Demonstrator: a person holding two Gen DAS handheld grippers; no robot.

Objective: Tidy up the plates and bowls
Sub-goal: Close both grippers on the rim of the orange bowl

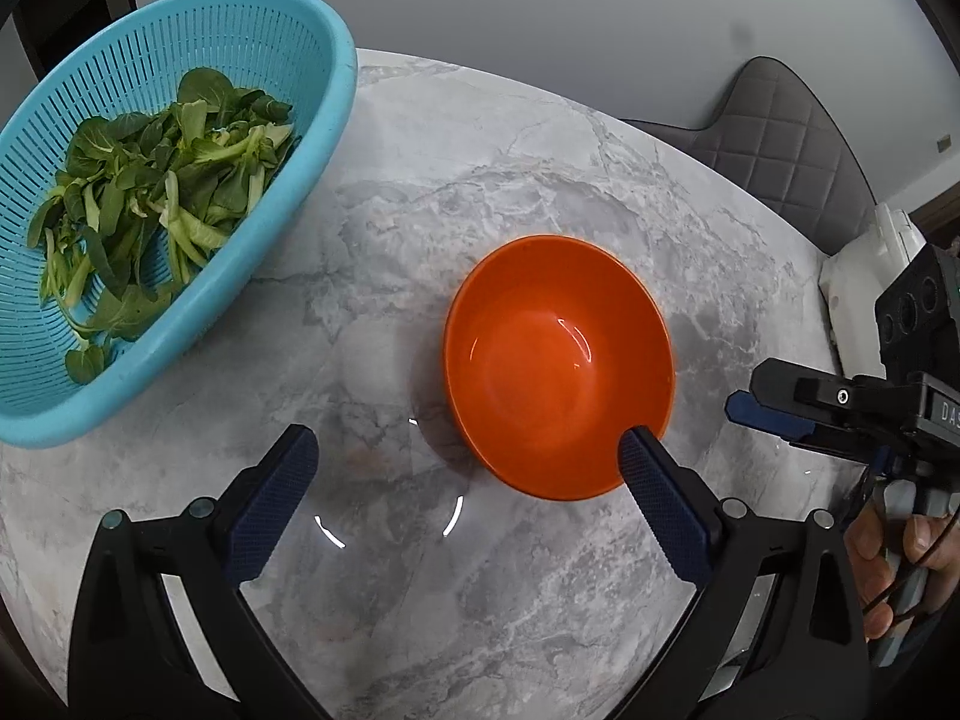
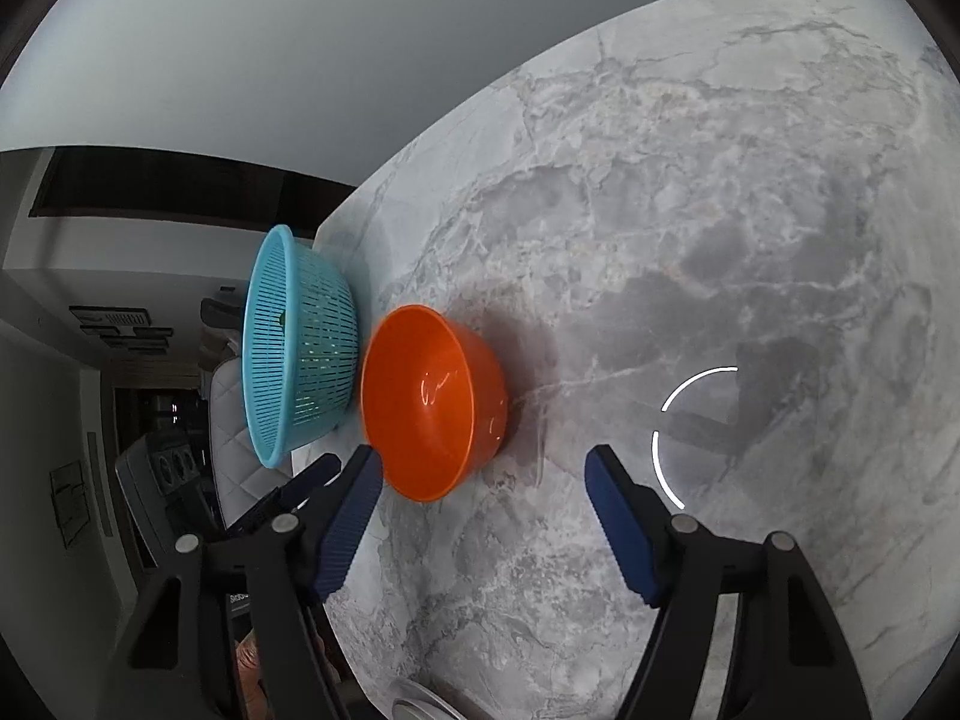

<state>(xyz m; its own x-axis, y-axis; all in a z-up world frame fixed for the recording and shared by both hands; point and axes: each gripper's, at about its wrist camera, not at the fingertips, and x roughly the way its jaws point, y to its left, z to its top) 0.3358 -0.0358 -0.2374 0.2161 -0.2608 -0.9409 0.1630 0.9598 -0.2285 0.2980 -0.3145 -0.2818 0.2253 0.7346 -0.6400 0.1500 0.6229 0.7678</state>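
An orange bowl [image 1: 558, 366] is seen upright and empty on the grey marbled tabletop [image 1: 480, 192]. The left tongs [image 1: 468, 456] are held wide apart over it, nothing gripped; the right-hand pad overlaps the bowl's near rim, contact cannot be told. A blue colander [image 1: 288, 48] with leafy greens [image 1: 162, 180] is placed upper left, apart from the bowl. The right tongs [image 1: 744, 402] are seen at the right edge, gripped by a hand [image 1: 894, 564]. A quilted grey chair [image 1: 780, 144] is visible beyond the tabletop.
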